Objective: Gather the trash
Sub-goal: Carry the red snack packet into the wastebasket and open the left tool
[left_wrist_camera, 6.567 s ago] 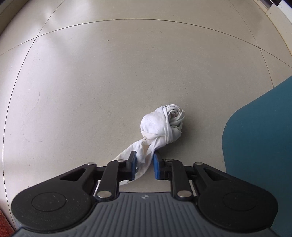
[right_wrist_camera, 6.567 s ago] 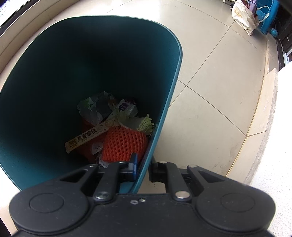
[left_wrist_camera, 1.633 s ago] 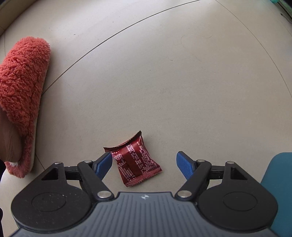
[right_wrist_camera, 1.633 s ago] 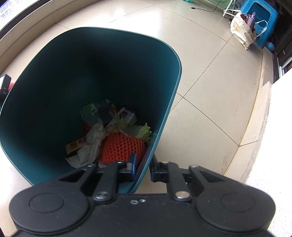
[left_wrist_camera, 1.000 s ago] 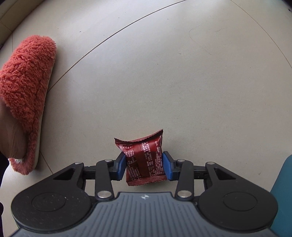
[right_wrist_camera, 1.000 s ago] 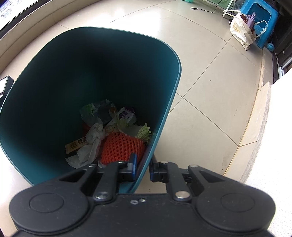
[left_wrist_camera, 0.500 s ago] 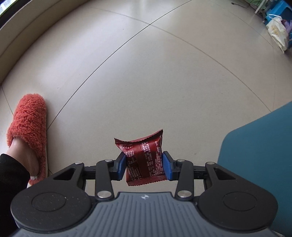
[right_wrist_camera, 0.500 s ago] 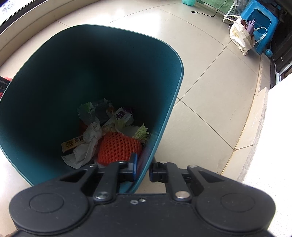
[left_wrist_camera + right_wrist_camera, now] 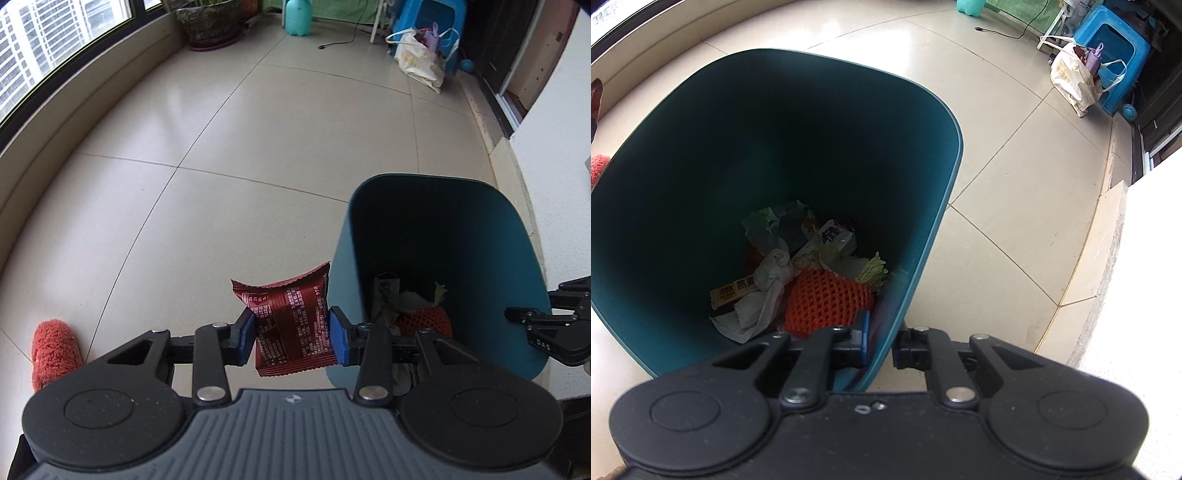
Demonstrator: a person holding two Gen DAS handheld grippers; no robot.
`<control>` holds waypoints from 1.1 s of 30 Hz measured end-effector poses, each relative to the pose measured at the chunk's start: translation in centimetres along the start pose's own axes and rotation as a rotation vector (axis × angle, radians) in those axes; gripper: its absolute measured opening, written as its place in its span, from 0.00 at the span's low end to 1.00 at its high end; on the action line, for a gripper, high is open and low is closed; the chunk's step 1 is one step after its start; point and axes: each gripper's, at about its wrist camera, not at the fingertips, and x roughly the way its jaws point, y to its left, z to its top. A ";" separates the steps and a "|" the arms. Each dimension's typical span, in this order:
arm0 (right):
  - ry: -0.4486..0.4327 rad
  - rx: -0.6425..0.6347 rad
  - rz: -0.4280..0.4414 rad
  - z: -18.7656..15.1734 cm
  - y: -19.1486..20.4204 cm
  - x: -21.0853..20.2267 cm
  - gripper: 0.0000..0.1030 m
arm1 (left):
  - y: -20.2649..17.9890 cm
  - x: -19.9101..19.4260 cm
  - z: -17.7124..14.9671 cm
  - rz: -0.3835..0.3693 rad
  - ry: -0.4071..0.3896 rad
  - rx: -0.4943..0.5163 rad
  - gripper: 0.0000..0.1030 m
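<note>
My left gripper (image 9: 291, 330) is shut on a red snack wrapper (image 9: 290, 325) and holds it in the air, just left of the teal trash bin (image 9: 439, 199). My right gripper (image 9: 881, 343) is shut on the bin's near wall (image 9: 916, 273), one finger inside and one outside; it also shows in the left wrist view (image 9: 554, 325) at the bin's right side. Inside the bin lie an orange foam net (image 9: 823, 299), a knotted white tissue (image 9: 768, 288) and other wrappers and green scraps.
A red fuzzy slipper (image 9: 51, 350) is on the tiled floor at the left. A white bag (image 9: 421, 59) and blue stool (image 9: 1115, 51) stand far back by a dark doorway. A low wall with windows runs along the left; a white wall is at right.
My left gripper has lifted the red wrapper off the floor and swung right and up, so the bin's opening now shows beside it. The right gripper keeps its hold on the bin.
</note>
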 end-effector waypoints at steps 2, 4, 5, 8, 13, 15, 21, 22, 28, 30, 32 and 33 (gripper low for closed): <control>-0.002 0.005 0.005 0.0 -0.1 0.0 0.10 | -1.9 -0.8 0.5 -0.017 -0.019 0.044 0.39; -0.004 0.009 0.012 0.0 -0.3 -0.1 0.11 | -3.5 -1.2 0.9 -0.040 -0.030 0.082 0.39; -0.005 0.010 0.015 -0.1 -0.4 -0.1 0.11 | -4.2 -1.2 1.0 -0.052 -0.031 0.098 0.39; -0.009 0.013 0.021 -0.1 -0.6 -0.2 0.11 | -6.4 -0.7 1.5 -0.075 -0.032 0.151 0.39; -0.015 0.024 0.038 -0.2 -1.1 -0.3 0.11 | -9.7 2.2 2.0 -0.115 0.019 0.230 0.39; -0.017 0.028 0.045 -0.2 -1.2 -0.3 0.11 | -11.0 4.0 2.3 -0.104 0.058 0.242 0.39; -0.021 0.036 0.061 -0.3 -1.6 -0.3 0.12 | -13.2 9.3 2.4 -0.078 0.159 0.277 0.39; -0.022 0.037 0.063 -0.3 -1.7 -0.3 0.12 | -13.4 9.9 2.3 -0.074 0.172 0.284 0.39; -0.025 0.043 0.076 -0.3 -2.1 -0.5 0.12 | -14.4 13.9 1.9 -0.039 0.275 0.299 0.39; -0.026 0.047 0.078 -0.3 -2.1 -0.5 0.12 | -14.6 14.9 1.9 -0.035 0.312 0.300 0.40; -0.026 0.051 0.082 -0.3 -2.3 -0.5 0.12 | -14.6 15.8 2.1 -0.043 0.359 0.305 0.40; -0.026 0.053 0.084 -0.3 -2.3 -0.5 0.13 | -14.6 16.2 2.0 -0.041 0.379 0.312 0.41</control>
